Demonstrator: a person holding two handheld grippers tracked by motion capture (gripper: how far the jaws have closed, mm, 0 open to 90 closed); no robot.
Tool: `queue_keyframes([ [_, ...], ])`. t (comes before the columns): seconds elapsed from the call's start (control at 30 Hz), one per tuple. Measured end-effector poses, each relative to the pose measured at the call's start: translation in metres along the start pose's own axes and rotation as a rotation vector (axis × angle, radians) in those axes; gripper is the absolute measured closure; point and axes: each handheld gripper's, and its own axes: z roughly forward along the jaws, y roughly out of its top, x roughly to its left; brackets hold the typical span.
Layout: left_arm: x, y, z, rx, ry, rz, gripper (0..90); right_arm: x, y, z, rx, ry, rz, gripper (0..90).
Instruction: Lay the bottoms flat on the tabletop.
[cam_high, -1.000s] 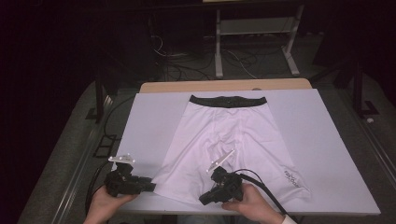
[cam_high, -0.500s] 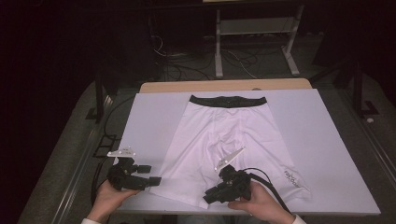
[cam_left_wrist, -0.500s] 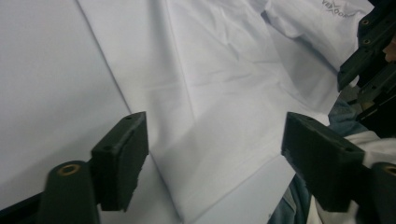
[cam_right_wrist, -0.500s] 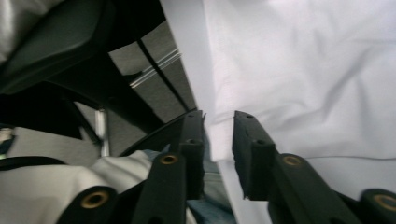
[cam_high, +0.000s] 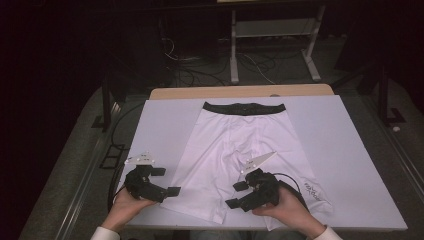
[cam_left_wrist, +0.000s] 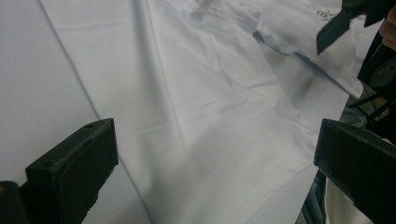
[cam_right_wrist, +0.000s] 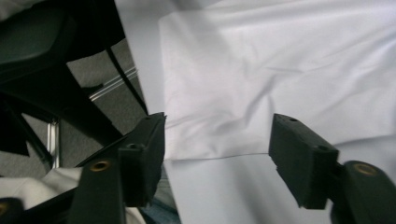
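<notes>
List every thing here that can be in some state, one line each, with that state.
White shorts: spread flat on the table, black waistband at the far end, leg hems toward the person, lightly creased.
Left claw: jaws have just been opening, now wide, nothing between them, off the left leg hem.
Right claw: jaws have just been opening, apart, above the shorts, pads not pressing the cloth.
White table cover: laid flat.

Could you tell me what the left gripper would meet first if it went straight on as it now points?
Probably the white shorts: the left gripper aims at their near leg.
</notes>
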Motion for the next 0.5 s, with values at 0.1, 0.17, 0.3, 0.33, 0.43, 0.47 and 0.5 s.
queue_keyframes([
  [0.1, -0.001, 0.003, 0.003, -0.01, 0.004, 0.014, 0.0, -0.006, 0.001, -0.009, -0.023, -0.028, 0.007, 22.2],
  [0.17, 0.0, 0.006, 0.004, -0.025, 0.01, 0.023, 0.0, -0.011, 0.001, -0.015, -0.034, -0.045, 0.019, 16.4],
  [0.3, 0.0, 0.01, 0.007, -0.055, 0.022, 0.04, 0.0, -0.021, 0.0, -0.027, -0.057, -0.083, 0.047, 10.6],
  [0.33, 0.0, 0.011, 0.008, -0.061, 0.021, 0.047, 0.0, -0.024, 0.0, -0.029, -0.06, -0.095, 0.053, 7.9],
  [0.43, 0.0, 0.013, 0.01, -0.079, 0.022, 0.049, 0.0, -0.03, -0.003, -0.037, -0.069, -0.11, 0.063, 3.2],
  [0.47, 0.0, 0.014, 0.011, -0.082, 0.022, 0.051, 0.0, -0.032, -0.004, -0.039, -0.071, -0.112, 0.066, 2.1],
  [0.5, 0.001, 0.015, 0.011, -0.082, 0.024, 0.051, 0.0, -0.034, -0.005, -0.042, -0.073, -0.115, 0.069, 1.2],
])
